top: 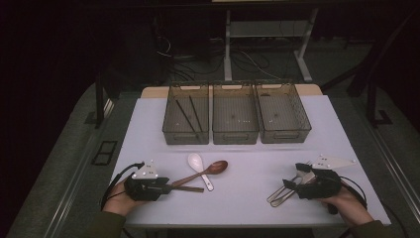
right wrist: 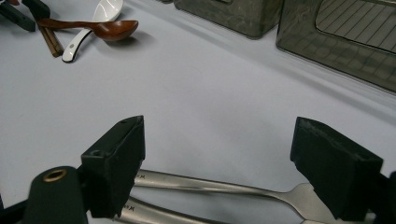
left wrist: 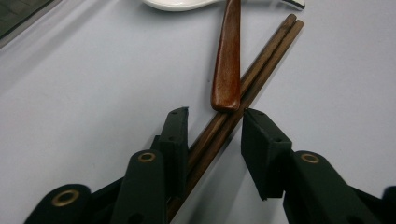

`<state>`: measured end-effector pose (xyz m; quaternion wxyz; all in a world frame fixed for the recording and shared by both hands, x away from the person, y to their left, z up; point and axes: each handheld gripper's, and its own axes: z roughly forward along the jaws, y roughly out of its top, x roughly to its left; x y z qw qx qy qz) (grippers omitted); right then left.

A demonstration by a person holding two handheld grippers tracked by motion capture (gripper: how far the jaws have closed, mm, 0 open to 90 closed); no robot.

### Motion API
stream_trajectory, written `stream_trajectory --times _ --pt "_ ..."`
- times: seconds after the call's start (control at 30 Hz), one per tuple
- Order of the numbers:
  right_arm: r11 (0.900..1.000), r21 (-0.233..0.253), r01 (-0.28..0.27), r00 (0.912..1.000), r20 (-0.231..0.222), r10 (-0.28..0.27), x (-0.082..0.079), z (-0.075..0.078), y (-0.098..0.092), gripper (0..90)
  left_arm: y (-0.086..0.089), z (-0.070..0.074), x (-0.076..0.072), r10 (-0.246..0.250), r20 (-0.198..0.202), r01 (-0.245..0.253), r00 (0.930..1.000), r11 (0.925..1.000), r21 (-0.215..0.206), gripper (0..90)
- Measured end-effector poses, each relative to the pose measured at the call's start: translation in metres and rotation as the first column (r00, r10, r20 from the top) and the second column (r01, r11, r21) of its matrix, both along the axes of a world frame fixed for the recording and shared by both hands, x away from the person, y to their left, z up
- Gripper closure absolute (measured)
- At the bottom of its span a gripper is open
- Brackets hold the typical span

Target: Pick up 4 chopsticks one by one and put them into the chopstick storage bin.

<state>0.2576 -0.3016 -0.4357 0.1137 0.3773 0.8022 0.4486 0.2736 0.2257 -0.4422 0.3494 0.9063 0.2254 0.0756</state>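
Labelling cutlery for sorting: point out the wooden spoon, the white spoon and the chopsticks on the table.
wooden spoon [top: 218, 167], high view, on its bowl.
white spoon [top: 195, 160], high view, on its bowl.
chopsticks [left wrist: 266, 56], left gripper view, mid-shaft.

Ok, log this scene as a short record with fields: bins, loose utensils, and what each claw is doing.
surface: pale table
bins: three mesh bins in a row at the far side; left bin holds dark chopsticks, middle bin and right bin look empty
loose utensils: white spoon, wooden spoon, wooden chopsticks, metal fork and second steel piece
left claw: open, jaws astride the wooden chopsticks
right claw: open, over the metal cutlery
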Motion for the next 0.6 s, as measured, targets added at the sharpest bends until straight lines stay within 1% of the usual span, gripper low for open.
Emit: stream_trajectory --times 0.1,0.13,0.23,0.3,0.37,0.43,0.6 --pt "1.000 0.000 -0.001 1.0000 0.001 0.001 0.000 0.000 0.000 17.4 0.000 0.001 -0.001 0.003 -0.007 -0.003 1.0000 1.0000 0.004 63.7" --pt "1.000 0.000 -0.002 1.0000 0.001 0.002 0.000 0.000 0.000 17.4 -0.001 0.000 -0.001 0.011 -0.013 -0.011 0.9999 0.9999 -0.002 64.4" --pt "1.000 0.001 -0.001 1.0000 -0.002 0.001 0.000 0.000 0.000 17.4 -0.002 0.002 -0.002 0.011 -0.016 -0.011 0.9998 0.9999 0.011 66.9" --pt "1.000 0.001 -0.001 1.0000 -0.003 0.001 0.000 0.000 0.000 17.4 -0.003 0.002 -0.004 0.018 -0.022 -0.018 0.9996 0.9998 0.011 67.2" --pt "1.000 0.002 0.000 1.0000 -0.003 0.000 0.000 0.000 0.000 17.4 -0.003 0.003 -0.005 0.012 -0.026 -0.012 0.9996 0.9997 0.019 67.6" --pt "1.000 0.003 0.001 1.0000 -0.004 -0.001 0.000 0.000 0.000 17.4 -0.004 0.003 -0.008 0.012 -0.025 -0.012 0.9996 0.9997 0.023 68.0" --pt "1.000 0.002 0.002 1.0000 -0.004 -0.002 0.000 0.000 0.000 17.4 -0.006 0.004 -0.015 0.020 -0.038 -0.019 0.9991 0.9994 0.028 69.2"
